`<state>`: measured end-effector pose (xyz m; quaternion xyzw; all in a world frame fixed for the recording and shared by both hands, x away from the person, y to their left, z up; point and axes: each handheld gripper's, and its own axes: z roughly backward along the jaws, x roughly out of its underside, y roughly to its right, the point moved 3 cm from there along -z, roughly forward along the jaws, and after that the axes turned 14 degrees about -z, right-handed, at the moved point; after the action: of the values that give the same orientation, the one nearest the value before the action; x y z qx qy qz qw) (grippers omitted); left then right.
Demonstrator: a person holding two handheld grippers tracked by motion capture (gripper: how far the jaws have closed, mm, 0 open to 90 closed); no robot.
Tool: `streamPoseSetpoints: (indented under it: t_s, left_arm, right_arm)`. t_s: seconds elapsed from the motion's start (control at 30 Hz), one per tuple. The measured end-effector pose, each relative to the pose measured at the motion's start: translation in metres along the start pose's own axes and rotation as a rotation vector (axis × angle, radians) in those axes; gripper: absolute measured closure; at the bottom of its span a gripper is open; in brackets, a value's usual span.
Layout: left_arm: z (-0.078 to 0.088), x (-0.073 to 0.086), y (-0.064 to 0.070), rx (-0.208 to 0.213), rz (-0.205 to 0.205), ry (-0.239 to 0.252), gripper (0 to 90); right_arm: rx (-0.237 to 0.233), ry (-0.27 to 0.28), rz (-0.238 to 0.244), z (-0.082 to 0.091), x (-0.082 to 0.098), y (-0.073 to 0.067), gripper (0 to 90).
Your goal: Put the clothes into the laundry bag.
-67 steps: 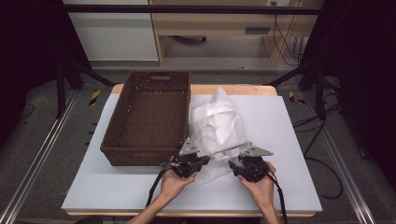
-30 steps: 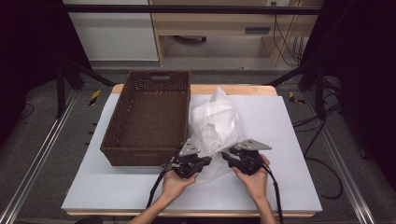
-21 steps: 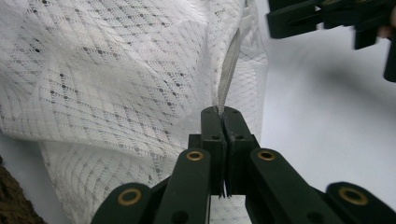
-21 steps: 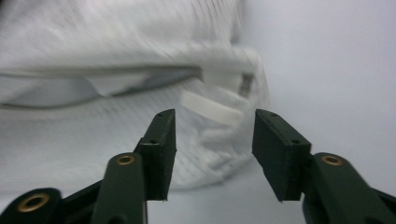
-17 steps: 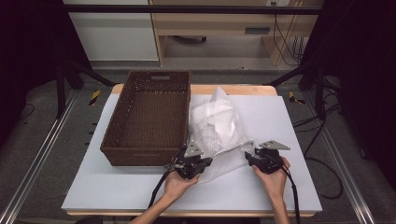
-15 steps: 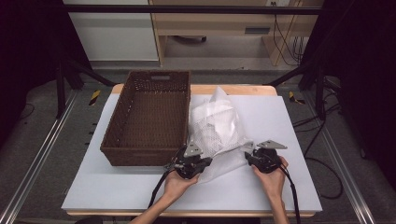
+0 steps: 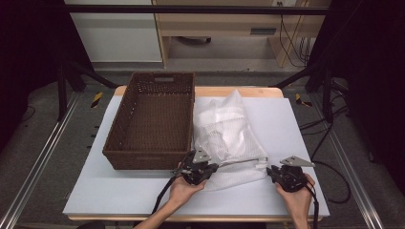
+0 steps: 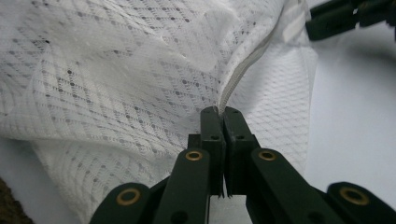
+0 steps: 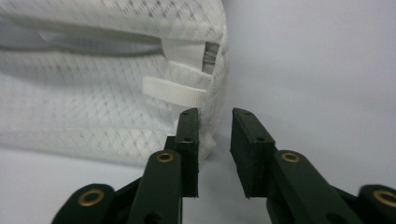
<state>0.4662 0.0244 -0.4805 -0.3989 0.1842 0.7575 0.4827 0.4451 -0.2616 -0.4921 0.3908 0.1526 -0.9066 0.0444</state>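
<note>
Mesh laundry bag (image 7: 229,138) lying on the white table (image 7: 296,119) beside the wicker basket (image 7: 153,124), zipper edge pinched by the closed left gripper (image 7: 210,168); right gripper (image 7: 270,171), now slid rightward off the bag, jaws slightly reopening, empty, likely zipper drawn.

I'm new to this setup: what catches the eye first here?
A white mesh bag lies mid-table beside a brown wicker basket on its left. The left tongs are clamped on the bag's zipper edge, while the right tongs stand open at its near right corner.
</note>
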Motion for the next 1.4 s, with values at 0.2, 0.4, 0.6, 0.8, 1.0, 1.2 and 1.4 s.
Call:
streamPoseSetpoints:
  t_s: [0.2,0.4,0.6,0.8,1.0,1.2,1.4]
  left_arm:
    - [0.002,-0.001,0.001,0.024,0.0,0.015,75.6]
    - [0.035,0.003,0.002,-0.005,0.007,0.053,59.3]
    - [0.059,0.037,0.0,-0.059,0.068,0.017,57.1]
    - [0.045,0.053,-0.005,-0.102,0.104,-0.032,56.4]
    - [0.029,0.054,-0.002,-0.132,0.122,-0.048,56.5]
    - [0.028,0.052,-0.004,-0.199,0.108,-0.1,76.4]
    - [0.031,0.054,-0.009,-0.176,0.1,-0.102,84.7]
  right_arm:
    - [-0.01,0.093,0.047,-0.009,-0.023,-0.012,51.9]
    - [0.027,-0.028,-0.007,-0.029,-0.014,0.003,81.6]
    - [-0.015,-0.035,-0.041,-0.014,-0.004,0.012,79.6]
    - [-0.016,0.042,-0.049,0.001,-0.006,0.014,58.7]
    - [0.002,0.06,-0.034,-0.015,-0.012,0.015,55.0]
    - [-0.02,-0.005,-0.037,-0.02,-0.007,0.011,81.6]
    - [-0.071,-0.013,-0.048,-0.007,0.003,0.008,83.6]
